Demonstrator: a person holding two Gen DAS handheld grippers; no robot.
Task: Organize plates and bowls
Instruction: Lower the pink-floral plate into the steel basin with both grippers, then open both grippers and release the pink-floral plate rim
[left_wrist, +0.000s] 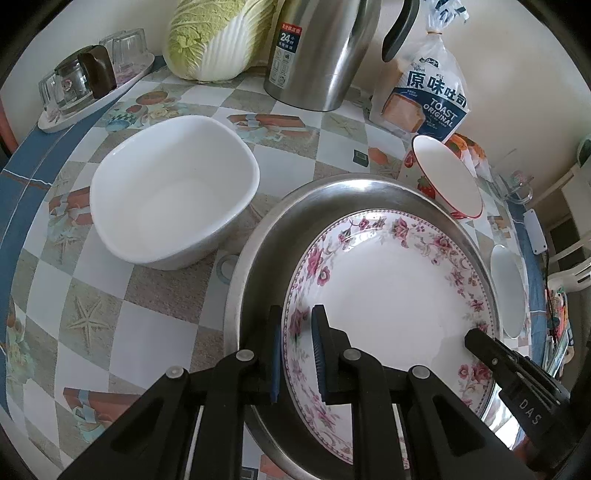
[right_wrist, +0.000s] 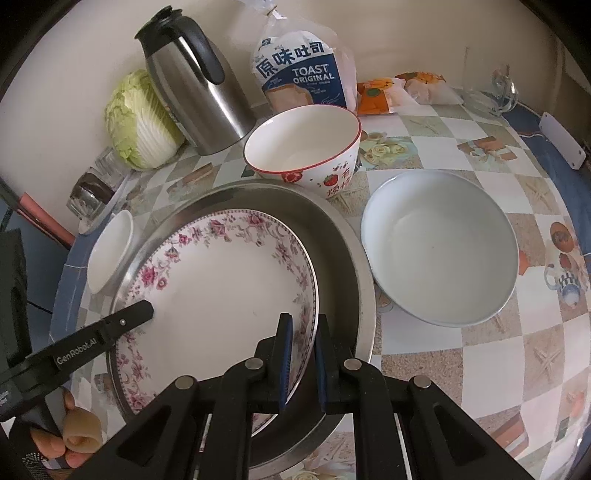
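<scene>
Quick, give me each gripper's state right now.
Left gripper: shut on the floral plate rim.
Right gripper: shut on the floral plate's opposite rim.

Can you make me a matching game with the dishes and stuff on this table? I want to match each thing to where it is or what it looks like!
Things:
1. flowered plate
2. strawberry bowl
3. cabbage
4. bread bag

Clues:
A. leafy green, beside the metal jug
B. has a red rim
C. sits in the metal pan, gripped at both edges
D. blue label, against the wall

Pairs: 1-C, 2-B, 3-A, 4-D
</scene>
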